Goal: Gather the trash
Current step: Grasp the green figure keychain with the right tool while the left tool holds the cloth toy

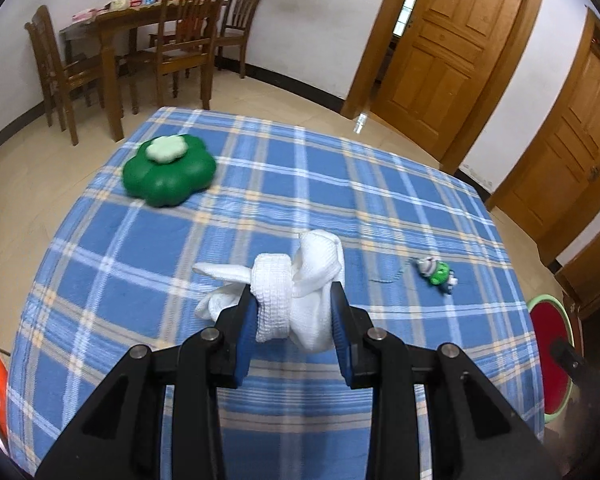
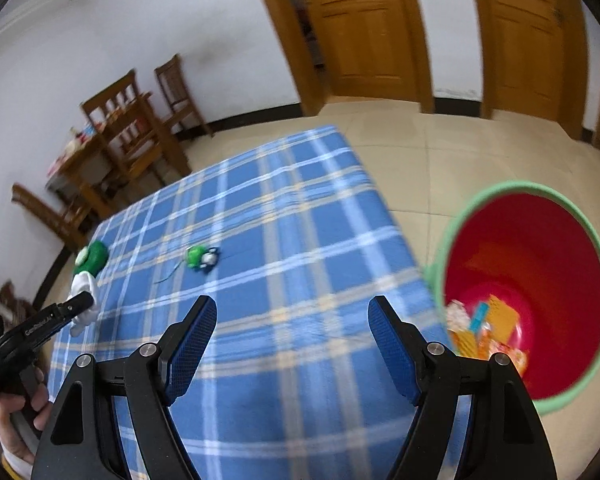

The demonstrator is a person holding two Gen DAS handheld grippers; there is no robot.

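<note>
My left gripper (image 1: 294, 294) is shut on a crumpled white cloth (image 1: 312, 276), held just above the blue checked tablecloth (image 1: 180, 240). The same cloth (image 2: 83, 300) shows at the far left of the right wrist view, in the left gripper's black fingers (image 2: 74, 305). My right gripper (image 2: 292, 306) is open with nothing between its blue pads, above the table's near right part. A red bin with a green rim (image 2: 540, 280) stands on the floor off the table's right edge, with several colourful wrappers (image 2: 488, 332) at its bottom. The bin's rim (image 1: 548, 300) also peeks in at the right of the left wrist view.
A green flower-shaped box (image 1: 168, 174) lies on the far left of the table, and a small green toy figure (image 1: 438, 274) with a thin cord lies right of the cloth. A wooden dining table with chairs (image 1: 140, 40) and wooden doors (image 1: 452, 40) stand behind. A hand (image 2: 16, 420) holds the left gripper.
</note>
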